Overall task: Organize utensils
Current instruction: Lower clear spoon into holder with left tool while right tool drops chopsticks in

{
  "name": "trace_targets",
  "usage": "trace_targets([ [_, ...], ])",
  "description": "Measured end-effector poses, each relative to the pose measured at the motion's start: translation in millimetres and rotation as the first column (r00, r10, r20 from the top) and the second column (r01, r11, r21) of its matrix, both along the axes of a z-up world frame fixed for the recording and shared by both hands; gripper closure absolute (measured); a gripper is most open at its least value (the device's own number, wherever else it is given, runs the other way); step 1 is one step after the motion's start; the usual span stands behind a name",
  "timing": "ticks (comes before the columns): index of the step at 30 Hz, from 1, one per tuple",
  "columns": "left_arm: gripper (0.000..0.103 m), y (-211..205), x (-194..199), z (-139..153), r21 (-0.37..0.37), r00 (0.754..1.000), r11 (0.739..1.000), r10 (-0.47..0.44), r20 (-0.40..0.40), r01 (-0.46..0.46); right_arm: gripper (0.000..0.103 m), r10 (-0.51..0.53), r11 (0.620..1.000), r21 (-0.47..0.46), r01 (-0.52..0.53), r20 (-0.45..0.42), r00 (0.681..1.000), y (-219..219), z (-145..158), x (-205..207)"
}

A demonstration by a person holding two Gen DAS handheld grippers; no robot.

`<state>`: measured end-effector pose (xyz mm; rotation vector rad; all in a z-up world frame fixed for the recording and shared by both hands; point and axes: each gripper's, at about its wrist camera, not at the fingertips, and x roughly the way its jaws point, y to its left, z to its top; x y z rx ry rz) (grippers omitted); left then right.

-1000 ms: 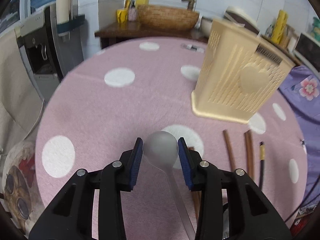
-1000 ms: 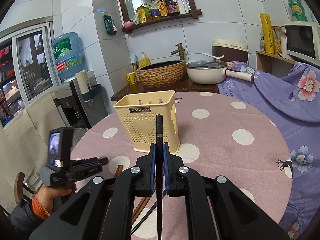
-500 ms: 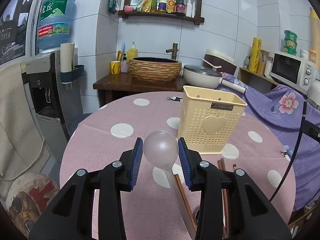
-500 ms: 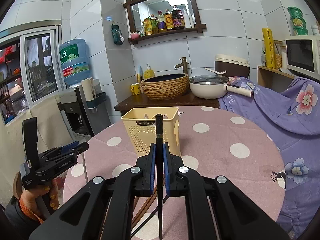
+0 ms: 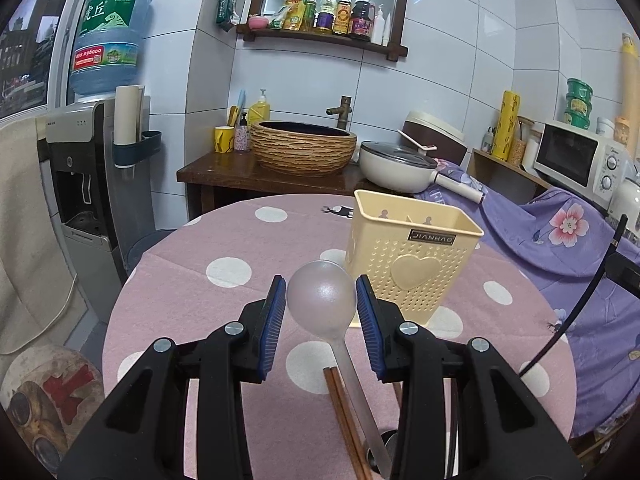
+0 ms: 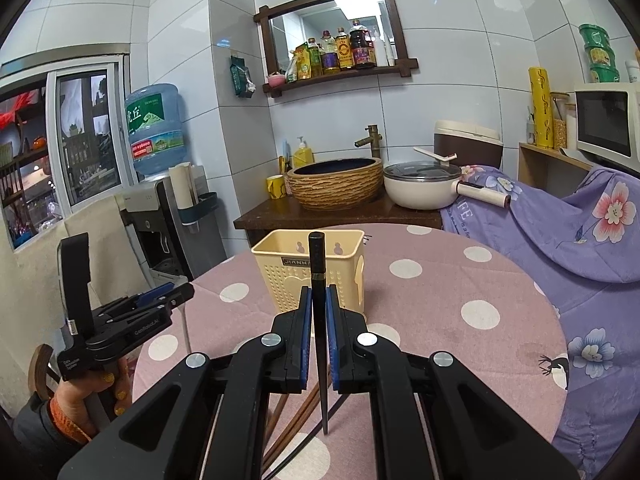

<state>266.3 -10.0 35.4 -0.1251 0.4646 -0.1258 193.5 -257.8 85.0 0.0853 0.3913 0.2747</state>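
My left gripper (image 5: 321, 280) is shut on the bowl of a pale grey spoon (image 5: 320, 304), whose handle hangs back toward me above the table. The cream perforated utensil holder (image 5: 412, 264) stands upright just beyond and to the right. Brown chopsticks (image 5: 344, 420) lie on the pink dotted table (image 5: 200, 300) below the spoon. In the right wrist view my right gripper (image 6: 319, 292) is shut on a black chopstick (image 6: 316, 256), held upright in front of the holder (image 6: 280, 276). The left gripper (image 6: 176, 294) shows at the left, carried by a hand (image 6: 80, 392).
Behind the table stands a wooden counter with a woven basin (image 5: 304, 148) and a white pan (image 5: 396, 166). A water dispenser (image 5: 80, 184) is at the left. A purple floral cloth (image 5: 560, 232) and a microwave (image 5: 576, 160) lie to the right.
My left gripper has risen and tilted up with the spoon, so its view swung from the tabletop to the room. The right gripper lifted slightly with the black chopstick.
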Motion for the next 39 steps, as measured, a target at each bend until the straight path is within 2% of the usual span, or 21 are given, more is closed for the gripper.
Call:
trace_targets([
  [7, 0.066, -6.1, 29.3, 32.7, -0.043, 1.000, 0.999, -0.011, 0.019, 0.012, 0.096, 0.034, 0.999, -0.006, -0.034, 0.032, 0.999, 9.7, 36.9, 20.2],
  [12, 0.066, -15.0, 63.0, 85.0, -0.019, 0.994, 1.000, 0.012, 0.108, -0.010, 0.096, 0.034, 0.999, 0.008, -0.035, 0.075, 0.997, 13.9, 84.1, 49.2],
  [16, 0.066, -24.3, 97.8, 127.6, -0.011, 0.988, 0.999, 0.043, 0.148, -0.042, 0.096, 0.020, 0.999, 0.044, -0.025, 0.107, 0.994, 12.7, 125.0, 79.1],
  [20, 0.066, -35.9, 129.2, 150.9, 0.031, 0.975, 0.995, 0.085, 0.206, -0.093, 0.096, -0.023, 0.998, 0.055, 0.015, 0.144, 0.989, 12.8, 145.4, 106.7],
  [23, 0.066, -42.3, 148.3, 148.6, 0.059, 0.966, 0.989, 0.122, 0.230, -0.139, 0.096, -0.041, 0.999, 0.039, 0.035, 0.148, 0.988, 17.2, 139.1, 127.3],
  [28, 0.066, -52.0, 163.8, 111.0, 0.091, 0.962, 0.981, 0.147, 0.231, -0.171, 0.096, -0.056, 0.998, 0.018, 0.055, 0.103, 0.993, 21.6, 98.6, 150.1],
  [33, 0.066, -55.2, 163.0, 68.9, 0.108, 0.975, 0.983, 0.125, 0.184, -0.146, 0.096, -0.061, 0.998, -0.003, 0.061, 0.045, 0.997, 22.4, 64.3, 157.1],
  [39, 0.066, -56.7, 153.3, 39.0, 0.120, 0.986, 0.987, 0.092, 0.141, -0.110, 0.096, -0.048, 0.999, -0.004, 0.048, -0.001, 0.999, 24.0, 40.7, 155.9],
])
